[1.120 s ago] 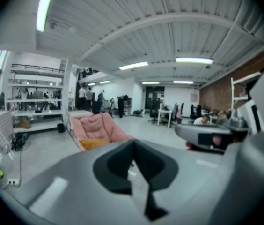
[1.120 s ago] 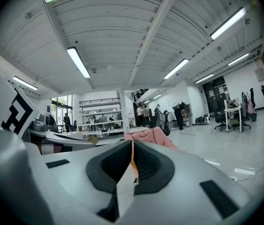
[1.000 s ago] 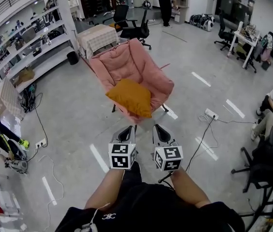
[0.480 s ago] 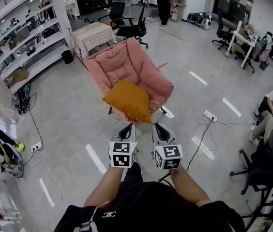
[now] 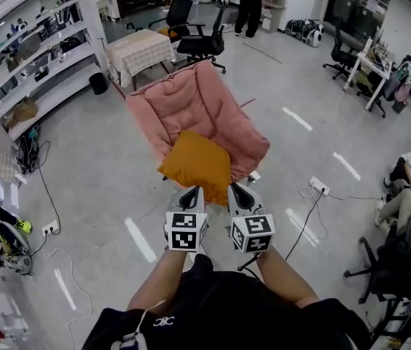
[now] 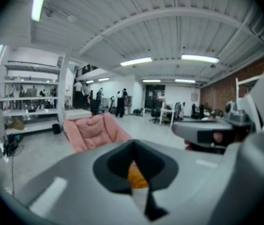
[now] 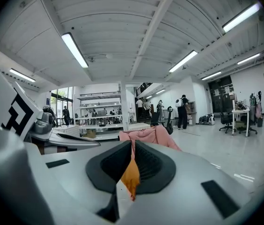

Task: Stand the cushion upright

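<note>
An orange cushion (image 5: 197, 162) lies tilted on the front of the seat of a pink padded chair (image 5: 191, 108). My left gripper (image 5: 191, 193) and right gripper (image 5: 236, 190) are held side by side just short of the cushion's near edge, not touching it. Both are shut with nothing in them. In the left gripper view the cushion (image 6: 135, 178) shows as an orange sliver through the closed jaws, with the chair (image 6: 94, 130) behind. The right gripper view gives the same sliver of cushion (image 7: 131, 175) and the chair's top (image 7: 146, 137).
Behind the chair stand a cloth-covered table (image 5: 143, 49) and black office chairs (image 5: 202, 39). Shelving (image 5: 30, 57) lines the left wall. A power strip with cable (image 5: 321, 188) lies on the floor to the right, near seated people (image 5: 409, 170).
Both grippers have travelled forward toward the chair together. The cushion now sits right in front of their tips instead of well ahead. The jaws stayed shut.
</note>
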The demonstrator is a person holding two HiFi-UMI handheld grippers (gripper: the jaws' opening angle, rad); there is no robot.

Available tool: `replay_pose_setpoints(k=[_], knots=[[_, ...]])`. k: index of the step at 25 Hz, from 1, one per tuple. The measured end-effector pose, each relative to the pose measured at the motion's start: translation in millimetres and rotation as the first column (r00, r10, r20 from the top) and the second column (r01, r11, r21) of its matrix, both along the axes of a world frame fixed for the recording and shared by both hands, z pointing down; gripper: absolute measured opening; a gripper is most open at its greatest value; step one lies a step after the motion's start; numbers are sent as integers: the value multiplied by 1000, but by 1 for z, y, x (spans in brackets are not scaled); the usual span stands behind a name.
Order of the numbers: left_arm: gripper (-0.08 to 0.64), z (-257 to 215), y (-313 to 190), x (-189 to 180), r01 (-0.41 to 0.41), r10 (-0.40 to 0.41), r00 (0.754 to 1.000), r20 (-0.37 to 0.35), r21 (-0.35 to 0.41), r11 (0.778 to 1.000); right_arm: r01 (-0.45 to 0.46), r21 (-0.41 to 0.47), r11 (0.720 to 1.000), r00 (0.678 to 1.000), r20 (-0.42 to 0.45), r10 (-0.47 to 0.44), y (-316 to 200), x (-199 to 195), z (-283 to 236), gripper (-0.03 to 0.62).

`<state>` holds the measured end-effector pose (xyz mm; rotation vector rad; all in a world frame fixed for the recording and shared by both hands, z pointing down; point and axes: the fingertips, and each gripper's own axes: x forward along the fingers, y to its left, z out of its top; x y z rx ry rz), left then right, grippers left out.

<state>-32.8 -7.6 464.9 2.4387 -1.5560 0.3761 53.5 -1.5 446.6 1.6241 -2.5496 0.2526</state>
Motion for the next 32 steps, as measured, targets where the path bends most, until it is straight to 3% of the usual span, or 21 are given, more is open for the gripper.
replay_pose_setpoints(k=[16, 28, 32], knots=[[-5, 3, -148, -44, -34, 32, 998, -56, -24, 999, 0, -5, 1000, 998, -70, 0, -146, -50, 3, 8], [-5, 37, -189, -56, -47, 40, 997, -59, -124, 991, -10, -114, 993, 999, -49, 4, -194, -48, 43, 41], [-5, 43, -191, -57, -25, 17, 998, -64, -138, 990, 34, -143, 989, 996, -76, -45, -201, -45, 58, 65]])
